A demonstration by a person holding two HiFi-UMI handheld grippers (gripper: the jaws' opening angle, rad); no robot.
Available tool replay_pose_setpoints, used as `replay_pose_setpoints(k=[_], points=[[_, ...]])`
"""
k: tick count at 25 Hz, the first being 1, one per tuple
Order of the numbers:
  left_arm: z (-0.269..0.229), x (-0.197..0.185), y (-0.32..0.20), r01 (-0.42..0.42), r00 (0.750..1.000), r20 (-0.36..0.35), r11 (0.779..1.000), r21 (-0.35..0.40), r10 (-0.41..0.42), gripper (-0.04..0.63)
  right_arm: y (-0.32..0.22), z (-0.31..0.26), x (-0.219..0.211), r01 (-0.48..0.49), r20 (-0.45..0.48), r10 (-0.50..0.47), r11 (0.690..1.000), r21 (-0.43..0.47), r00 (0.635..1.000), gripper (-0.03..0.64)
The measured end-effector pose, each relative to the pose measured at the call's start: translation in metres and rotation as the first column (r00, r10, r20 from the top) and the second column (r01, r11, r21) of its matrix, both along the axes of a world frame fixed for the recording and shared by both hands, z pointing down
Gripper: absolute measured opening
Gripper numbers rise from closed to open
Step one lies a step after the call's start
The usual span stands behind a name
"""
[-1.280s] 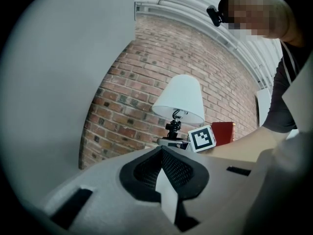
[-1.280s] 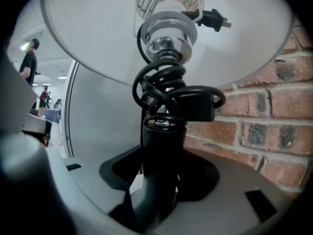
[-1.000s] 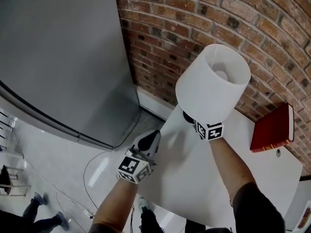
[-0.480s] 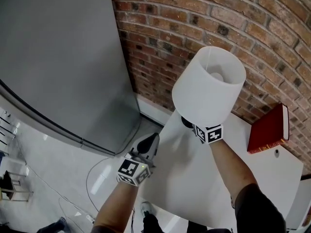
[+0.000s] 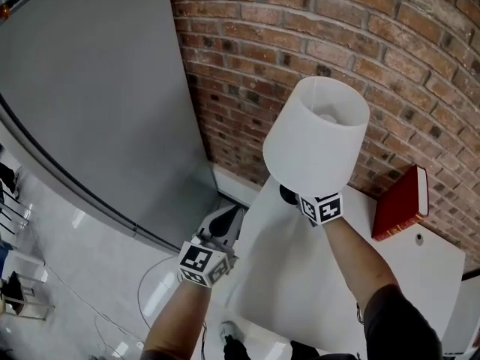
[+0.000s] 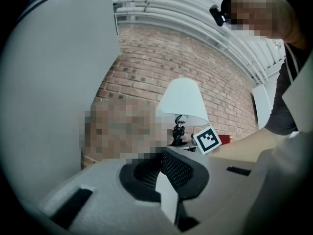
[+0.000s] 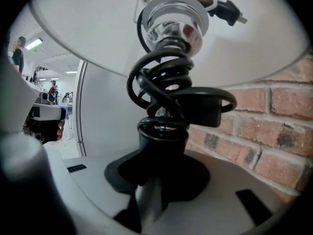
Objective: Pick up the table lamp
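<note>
Head view, left to right: grey panel [image 5: 90, 96], upright, filling the left side and meeting the brick wall [image 5: 247, 43] at a corner. Pale glossy floor [image 5: 67, 253] below it, with a thin cable [image 5: 150, 276] looped across. Left gripper [image 5: 229, 220], on the person's left hand, held out beside the near left edge of the white table [image 5: 285, 276]; marker cube toward the wrist. Left gripper view: left gripper [image 6: 164, 168] with jaw tips drawn together and nothing between them, pointing roughly level toward the lamp. Table lamp [image 5: 315, 137], white tapered shade, upright with a slight lean, in front of the brick wall and over the table's far left corner. Right gripper [image 5: 296, 197], directly under the shade, marker cube facing the camera. Right gripper view: right gripper [image 7: 156, 177] clamped on the lamp's black lower stem, jaws partly apart with the stem filling the gap; black cord [image 7: 171, 97] coiled several turns round the stem; chrome socket [image 7: 173, 26] above the coils; plug [image 7: 227, 11] lying against the underside of the shade. Red book [image 5: 401, 201], standing on the table against the wall, well apart from the lamp on its right; also visible in the left gripper view as a red edge [image 6: 225, 139] behind the right gripper's marker cube.
</note>
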State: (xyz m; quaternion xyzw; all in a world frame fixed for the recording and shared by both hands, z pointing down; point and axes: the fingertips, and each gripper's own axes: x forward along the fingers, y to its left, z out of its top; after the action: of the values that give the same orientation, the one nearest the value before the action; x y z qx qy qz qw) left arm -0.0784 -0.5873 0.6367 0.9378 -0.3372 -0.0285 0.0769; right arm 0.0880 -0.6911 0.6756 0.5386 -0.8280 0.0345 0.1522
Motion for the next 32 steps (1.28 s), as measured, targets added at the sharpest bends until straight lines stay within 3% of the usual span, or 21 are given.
replay_pose_setpoints(k=[14, 32], points=[[-0.117, -0.015, 0.009, 0.017, 1.0, 0.015, 0.996, 0.093, -0.019, 0.003, 0.017, -0.115, -0.004, 0.022, -0.013, -0.021, 1.0, 0.015, 1.0, 0.106], [-0.269, -0.017, 0.019, 0.026, 0.998, 0.054, 0.982, 0.187, -0.037, 0.003, 0.043, -0.284, -0.022, 0.12, -0.039, -0.119, 0.993, 0.019, 0.992, 0.107]])
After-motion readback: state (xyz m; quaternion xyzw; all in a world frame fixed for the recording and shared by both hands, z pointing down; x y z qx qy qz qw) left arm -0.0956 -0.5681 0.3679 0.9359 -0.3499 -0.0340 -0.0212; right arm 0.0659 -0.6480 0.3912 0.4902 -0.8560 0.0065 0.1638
